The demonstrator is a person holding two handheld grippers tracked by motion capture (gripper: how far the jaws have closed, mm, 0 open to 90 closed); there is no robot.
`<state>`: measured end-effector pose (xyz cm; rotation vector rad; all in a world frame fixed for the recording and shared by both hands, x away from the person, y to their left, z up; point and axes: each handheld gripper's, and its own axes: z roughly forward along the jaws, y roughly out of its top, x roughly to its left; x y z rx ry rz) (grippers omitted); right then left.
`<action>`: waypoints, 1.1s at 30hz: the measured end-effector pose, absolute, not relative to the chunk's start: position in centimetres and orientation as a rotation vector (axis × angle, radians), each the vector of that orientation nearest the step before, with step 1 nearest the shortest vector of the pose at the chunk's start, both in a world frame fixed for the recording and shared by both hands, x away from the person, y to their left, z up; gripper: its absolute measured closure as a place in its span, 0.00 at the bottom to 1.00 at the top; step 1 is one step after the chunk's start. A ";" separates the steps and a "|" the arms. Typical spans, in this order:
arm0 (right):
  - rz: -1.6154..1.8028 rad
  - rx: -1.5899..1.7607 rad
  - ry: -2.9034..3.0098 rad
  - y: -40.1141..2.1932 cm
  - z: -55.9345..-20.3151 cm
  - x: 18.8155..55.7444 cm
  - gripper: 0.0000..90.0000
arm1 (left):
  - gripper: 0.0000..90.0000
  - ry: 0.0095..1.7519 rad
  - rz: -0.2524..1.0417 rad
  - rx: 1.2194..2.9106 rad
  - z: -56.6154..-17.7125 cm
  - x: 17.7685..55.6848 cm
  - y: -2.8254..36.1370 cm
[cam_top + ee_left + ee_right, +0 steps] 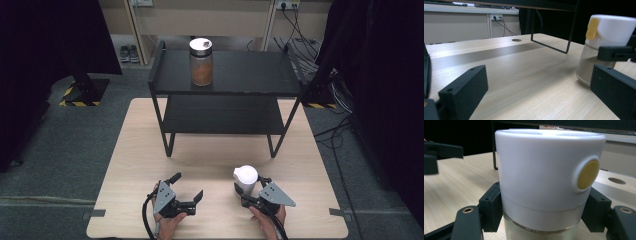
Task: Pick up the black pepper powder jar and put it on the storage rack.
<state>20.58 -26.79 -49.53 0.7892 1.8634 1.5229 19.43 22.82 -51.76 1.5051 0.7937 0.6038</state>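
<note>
My right gripper (246, 192) is clenched around a small jar (246, 180) with a white cap, its two black jaws pressing the jar's sides just below the cap. In the right gripper view the jar (549, 177) stands upright between the jaws, a round yellow spot on the cap at about 3 o'clock and pale powder visible through the clear body beneath. The jar stands on the light wooden table (215, 150), at roughly 5 o'clock from the table's middle, near the edge closest to me.

My left gripper (187, 187) lies at about 7 o'clock from the table's middle, jaws spread wide with nothing between them. From the left gripper view, the jar (606, 47) is at 2 o'clock, with the right gripper's jaw across its body.

A black two-tier shelf (225, 90) stands at 12 o'clock on the far half of the table. On its top tier, toward the left, stands a taller jar (201, 61) with a silvery lid and brown contents.
</note>
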 end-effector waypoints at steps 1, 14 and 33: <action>1.527 0.784 1.860 -26.9 -49.4 20.5 0.34 | 0.01 0.794 0.604 1.505 -51.8 19.4 22.8; 1.553 0.799 1.858 -27.9 -47.5 19.9 0.34 | 0.01 0.797 0.604 1.505 -51.8 19.4 22.8; 1.569 0.766 1.856 -28.7 -41.7 20.3 0.34 | 0.01 0.799 0.603 1.507 -51.7 19.5 22.8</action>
